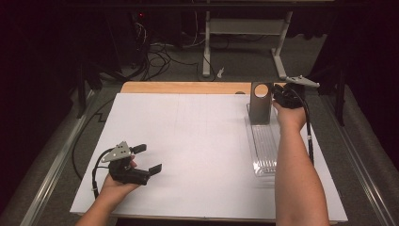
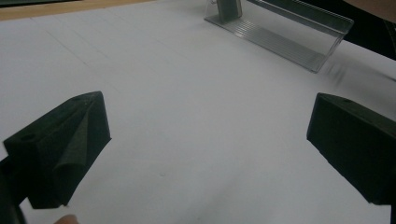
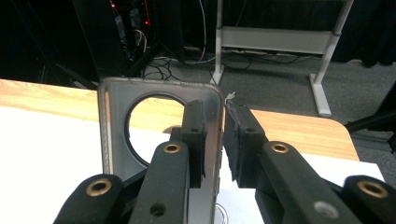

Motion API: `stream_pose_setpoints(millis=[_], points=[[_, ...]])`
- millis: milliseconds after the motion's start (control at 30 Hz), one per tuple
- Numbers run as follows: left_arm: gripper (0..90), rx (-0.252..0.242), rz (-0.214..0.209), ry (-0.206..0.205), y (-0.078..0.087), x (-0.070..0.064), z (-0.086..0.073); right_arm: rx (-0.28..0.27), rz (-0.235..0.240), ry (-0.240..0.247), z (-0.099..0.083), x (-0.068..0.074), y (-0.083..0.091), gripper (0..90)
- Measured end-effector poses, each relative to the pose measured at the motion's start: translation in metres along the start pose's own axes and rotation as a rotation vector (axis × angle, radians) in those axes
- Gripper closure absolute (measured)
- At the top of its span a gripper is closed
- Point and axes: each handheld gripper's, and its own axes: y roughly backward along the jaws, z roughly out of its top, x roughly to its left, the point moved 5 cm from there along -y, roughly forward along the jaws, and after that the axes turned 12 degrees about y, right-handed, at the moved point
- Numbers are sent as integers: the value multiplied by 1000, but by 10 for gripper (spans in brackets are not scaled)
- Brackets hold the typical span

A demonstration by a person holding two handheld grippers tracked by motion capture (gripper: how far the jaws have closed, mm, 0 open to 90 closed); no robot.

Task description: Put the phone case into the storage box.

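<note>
High view has the right claw (image 1: 278, 95) pinching the upright end plate (image 1: 260, 102) of a clear tray (image 1: 263, 148) at the desk's (image 1: 188, 155) far right, while the left claw (image 1: 147, 158) rests near-left, spread wide, holding nothing.

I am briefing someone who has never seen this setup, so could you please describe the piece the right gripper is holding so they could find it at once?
Start from the white board covering the table and go to its far right corner, where a clear plastic tray lies lengthwise. At the tray's far end stands an upright grey plate, clamped at its edge by the right gripper. A large round hole near its top sets it apart.
</note>
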Motion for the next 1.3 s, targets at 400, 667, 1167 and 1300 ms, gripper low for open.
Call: stream_pose_setpoints(millis=[400,667,1167,1300], points=[[7,6,-2,-1,-2,-1,0,-51,6,-107,4,7,-1,48],[7,-1,-2,3,-1,0,0,-33,-17,-48,6,23,-11,3],[7,-1,-5,6,0,1,0,-33,-55,-9,15,32,-23,6],[7,-1,-7,5,0,0,0,-27,-60,-10,15,34,-28,5]])
